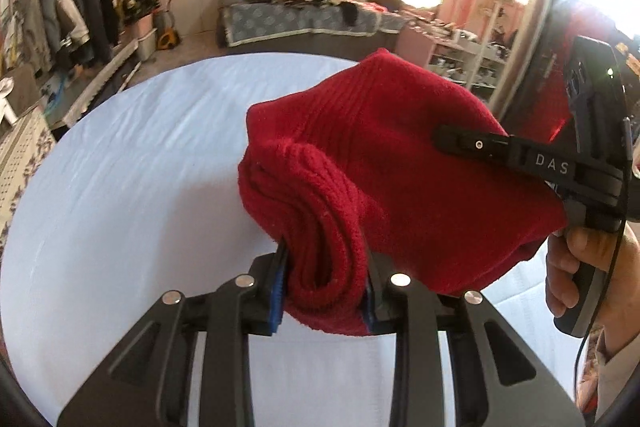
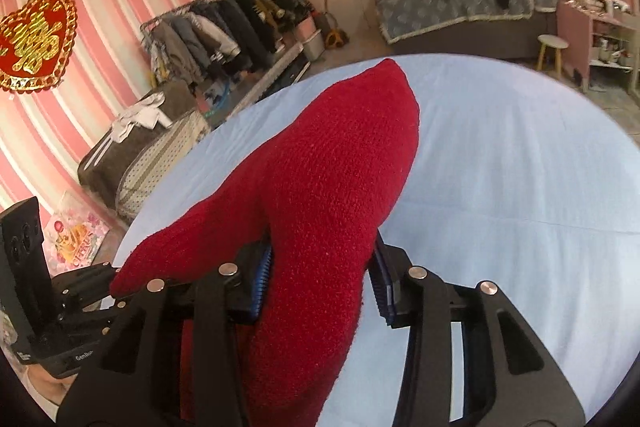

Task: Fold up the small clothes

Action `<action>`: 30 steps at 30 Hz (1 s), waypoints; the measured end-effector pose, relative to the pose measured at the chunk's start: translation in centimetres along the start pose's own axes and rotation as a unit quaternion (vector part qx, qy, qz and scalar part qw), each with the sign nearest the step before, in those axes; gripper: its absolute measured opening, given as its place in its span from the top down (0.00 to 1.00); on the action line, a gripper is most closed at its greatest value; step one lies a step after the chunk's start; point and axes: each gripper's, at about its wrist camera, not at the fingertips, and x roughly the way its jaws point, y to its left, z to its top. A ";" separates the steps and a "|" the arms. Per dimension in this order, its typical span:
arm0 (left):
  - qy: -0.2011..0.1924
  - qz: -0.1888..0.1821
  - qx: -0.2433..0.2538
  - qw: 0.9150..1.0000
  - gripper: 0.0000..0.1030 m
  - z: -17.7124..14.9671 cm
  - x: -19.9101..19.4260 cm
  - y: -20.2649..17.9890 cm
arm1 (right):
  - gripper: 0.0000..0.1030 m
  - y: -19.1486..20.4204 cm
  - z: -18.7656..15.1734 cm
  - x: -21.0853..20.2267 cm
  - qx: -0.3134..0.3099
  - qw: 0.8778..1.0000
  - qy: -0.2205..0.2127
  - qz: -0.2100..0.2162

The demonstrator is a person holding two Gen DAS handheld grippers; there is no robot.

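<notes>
The left claw [image 1: 326, 291] pinches the red knit garment's [image 1: 380, 163] bunched ribbed end; the right claw [image 2: 320, 287] seemingly clamps its other end above the bare pale-blue bed [image 1: 140, 167].

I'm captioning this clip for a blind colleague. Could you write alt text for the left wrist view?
The left gripper clamps a bunched edge of a red knitted garment, holding it above a pale blue sheet. At right, the right gripper, held in a hand, grips the same garment. Behind lies a pink-striped bedroom with a clothes rack.
</notes>
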 end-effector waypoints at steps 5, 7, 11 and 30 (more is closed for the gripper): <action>-0.008 -0.006 0.006 1.000 0.71 -0.9 -0.2 -8.1 | 0.59 -4.4 -2.2 -6.6 -0.001 0.999 -0.018 -0.031; -0.010 -0.004 0.016 1.000 0.71 -1.7 0.0 -11.2 | 0.59 -6.7 -3.7 -9.4 0.003 0.999 -0.025 -0.042; -0.012 0.007 0.025 1.000 0.71 -4.0 1.1 -17.0 | 0.59 -10.7 -6.6 -12.9 0.015 0.998 -0.025 -0.057; 0.038 0.041 -0.059 0.997 0.30 -13.9 6.0 -20.7 | 0.22 -16.8 -16.2 -13.1 0.038 0.990 0.035 -0.135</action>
